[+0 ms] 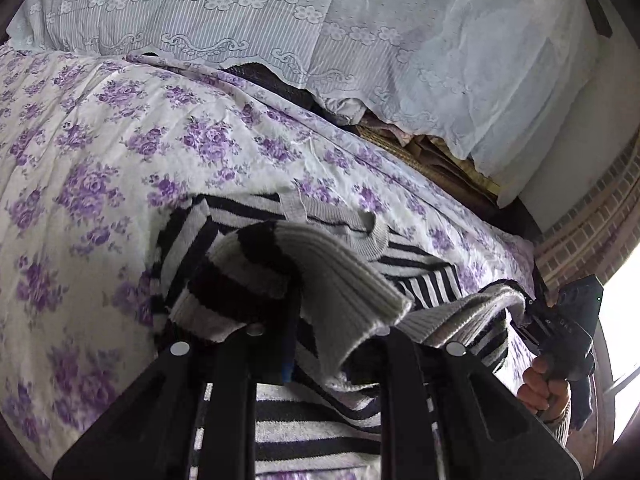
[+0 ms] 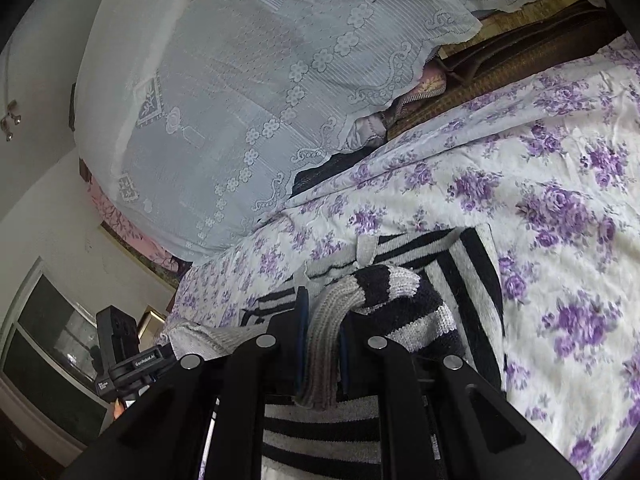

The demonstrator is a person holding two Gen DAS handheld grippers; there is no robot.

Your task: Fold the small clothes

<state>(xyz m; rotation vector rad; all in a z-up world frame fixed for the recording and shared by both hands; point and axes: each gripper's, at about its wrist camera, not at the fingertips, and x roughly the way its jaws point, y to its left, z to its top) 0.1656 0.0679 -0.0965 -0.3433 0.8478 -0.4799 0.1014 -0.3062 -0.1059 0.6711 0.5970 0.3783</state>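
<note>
So the striped sweater (image 1: 320, 252) is lying on the bed, on top of the purple-flower bedsheet (image 1: 100, 140), and both ends of its ribbed grey hem are lifted off the sheet. The left hand-held gripper (image 1: 320, 344) has its jaws pressed together on one corner of that ribbed hem, which flops over forward. The right hand-held gripper (image 2: 320, 344) is pinching the other corner the same way, a grey ribbed strip hanging down between its pads. From the left view you can see the right one off to the side with the person's hand (image 1: 544, 384) wrapped around its handle.

The far edge of the sweater, with the neckline, is flat on the sheet. Past it there's a good stretch of bare sheet before the white lace cover (image 1: 280, 20) draped over the pile at the back. Plenty of bare sheet on the outer side of each view too. The bed's edge runs close by on the brick wall (image 1: 600, 216) side.
</note>
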